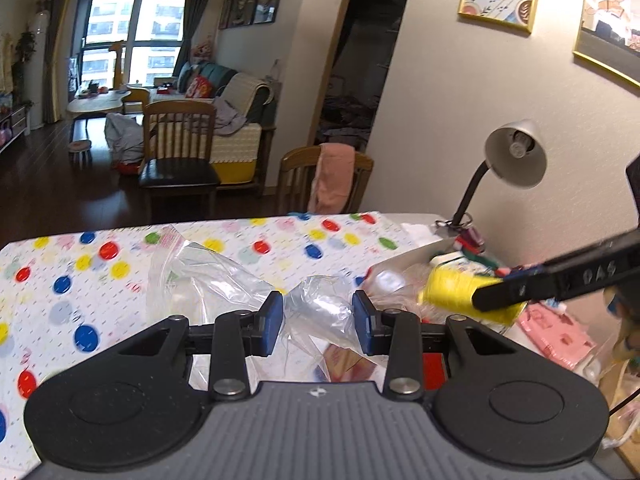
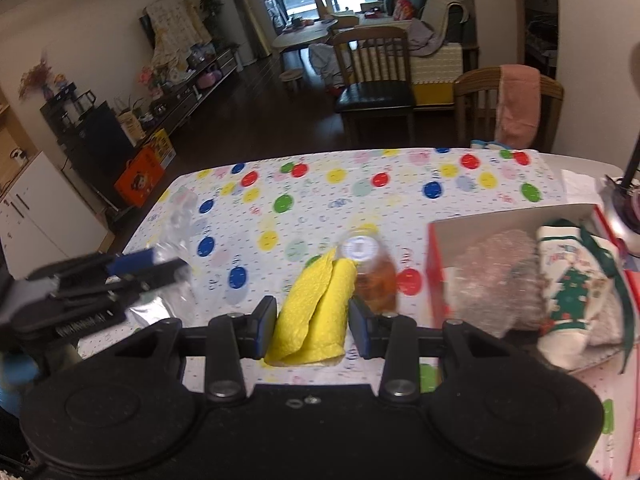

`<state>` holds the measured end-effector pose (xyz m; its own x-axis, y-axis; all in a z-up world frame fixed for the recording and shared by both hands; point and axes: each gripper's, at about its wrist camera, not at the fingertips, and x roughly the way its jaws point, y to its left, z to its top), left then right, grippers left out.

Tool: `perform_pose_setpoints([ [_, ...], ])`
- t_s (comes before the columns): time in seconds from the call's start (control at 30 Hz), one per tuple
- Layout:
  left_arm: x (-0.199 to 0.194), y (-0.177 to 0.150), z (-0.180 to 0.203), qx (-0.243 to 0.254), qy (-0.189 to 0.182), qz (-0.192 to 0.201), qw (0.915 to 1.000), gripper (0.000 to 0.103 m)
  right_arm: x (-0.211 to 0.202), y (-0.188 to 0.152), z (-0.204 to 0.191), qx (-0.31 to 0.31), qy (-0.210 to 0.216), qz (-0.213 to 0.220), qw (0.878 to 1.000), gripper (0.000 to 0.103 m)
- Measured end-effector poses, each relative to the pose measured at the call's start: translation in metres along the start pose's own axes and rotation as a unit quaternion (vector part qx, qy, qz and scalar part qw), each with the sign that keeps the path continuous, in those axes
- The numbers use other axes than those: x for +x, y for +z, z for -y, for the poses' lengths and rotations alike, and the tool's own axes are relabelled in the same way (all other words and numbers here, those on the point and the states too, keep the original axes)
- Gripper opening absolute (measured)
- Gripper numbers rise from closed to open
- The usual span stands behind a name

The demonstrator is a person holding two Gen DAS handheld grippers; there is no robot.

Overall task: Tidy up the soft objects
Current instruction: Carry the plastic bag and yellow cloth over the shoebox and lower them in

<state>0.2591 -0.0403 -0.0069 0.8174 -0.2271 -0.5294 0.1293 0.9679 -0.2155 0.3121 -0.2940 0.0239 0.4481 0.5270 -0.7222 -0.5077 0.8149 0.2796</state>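
Observation:
My left gripper [image 1: 318, 322] is shut on a crumpled clear plastic bag [image 1: 320, 312] and holds it above the dotted tablecloth [image 1: 100, 272]. A second clear zip bag [image 1: 192, 276] lies on the cloth to its left. My right gripper [image 2: 314, 330] is shut on a folded yellow cloth [image 2: 314, 312], just left of the open box [image 2: 512, 220]. In the left wrist view the yellow cloth [image 1: 452, 288] and the right gripper's fingers [image 1: 520, 292] show over the box. In the right wrist view the left gripper [image 2: 140, 264] is at the left with its bag.
The red and white box holds bubble wrap [image 2: 496, 272] and a Christmas stocking [image 2: 572, 292]. A small bottle of amber liquid [image 2: 370, 272] lies on the cloth beside the box. A desk lamp [image 1: 516, 152] stands at the table's right. Chairs [image 1: 180, 152] stand beyond the far edge.

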Motion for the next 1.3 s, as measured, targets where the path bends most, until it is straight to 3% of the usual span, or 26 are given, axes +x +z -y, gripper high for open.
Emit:
perform_pose_setpoints([
  [0.13,0.009,0.017,0.024,0.007,-0.012,0.003,0.9999,0.037,-0.011,-0.003,0.028,0.012,-0.004,0.009,1.000,0.029],
  [0.17,0.011,0.020,0.031,0.009,-0.015,0.003,0.9998,0.037,-0.014,-0.004,0.036,0.017,-0.004,0.011,1.000,0.020],
  [0.2,0.015,0.023,0.038,0.013,-0.017,0.004,0.9998,0.037,-0.015,-0.005,0.043,0.019,-0.005,0.011,1.000,0.019],
  [0.57,0.048,0.033,0.100,0.026,-0.025,-0.004,0.9993,0.037,-0.028,-0.027,0.120,0.045,-0.009,0.007,0.999,0.017],
  [1.0,0.083,0.064,0.170,0.073,-0.059,-0.002,0.9956,0.037,-0.073,-0.010,0.183,0.076,0.002,0.060,0.995,0.016],
  [1.3,0.135,0.063,0.222,0.109,-0.093,-0.039,0.9889,0.037,-0.080,0.001,0.227,0.083,-0.018,0.076,0.993,0.016],
])
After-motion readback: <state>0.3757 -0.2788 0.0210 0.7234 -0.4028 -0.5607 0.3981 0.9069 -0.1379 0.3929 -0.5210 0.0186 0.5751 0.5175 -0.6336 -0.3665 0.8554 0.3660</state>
